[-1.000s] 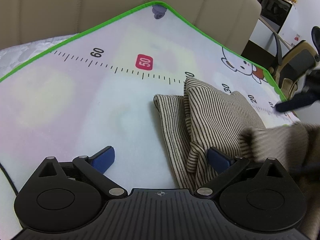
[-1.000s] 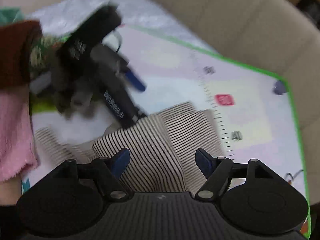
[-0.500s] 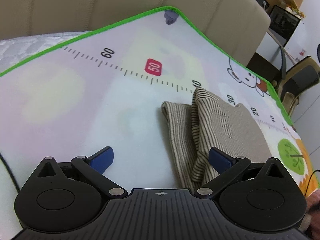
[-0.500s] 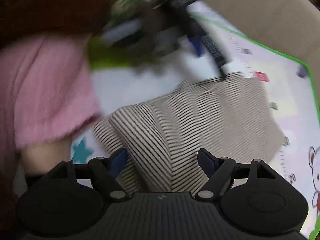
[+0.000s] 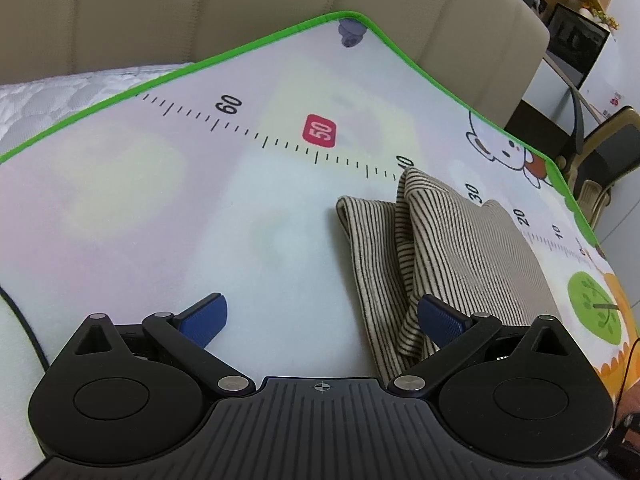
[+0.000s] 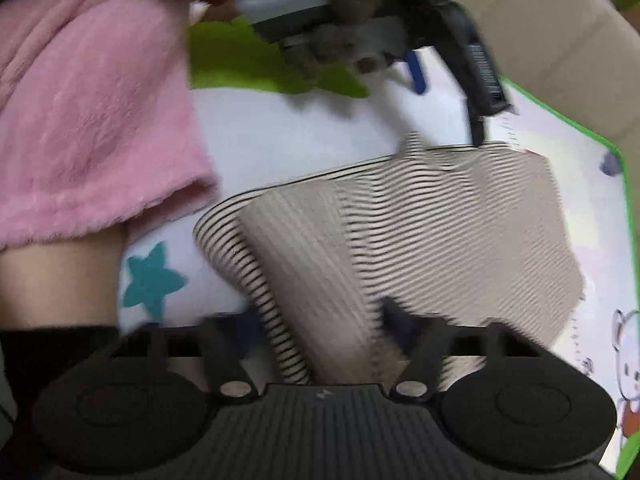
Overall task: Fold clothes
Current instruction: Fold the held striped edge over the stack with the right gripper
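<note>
Closer now: folded striped garment (image 6: 420,232)

Right claw (image 6: 320,336) closing over a fold of the striped garment (image 6: 420,240) on a green-edged play mat (image 6: 592,184); a pink sleeve (image 6: 88,112) at left, the left claw (image 6: 448,76) blurred beyond.

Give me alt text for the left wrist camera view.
The left gripper hangs open over a play mat, its right pad resting against a folded striped garment. The mat has a green border and a printed ruler, and lies on a beige sofa.
</note>
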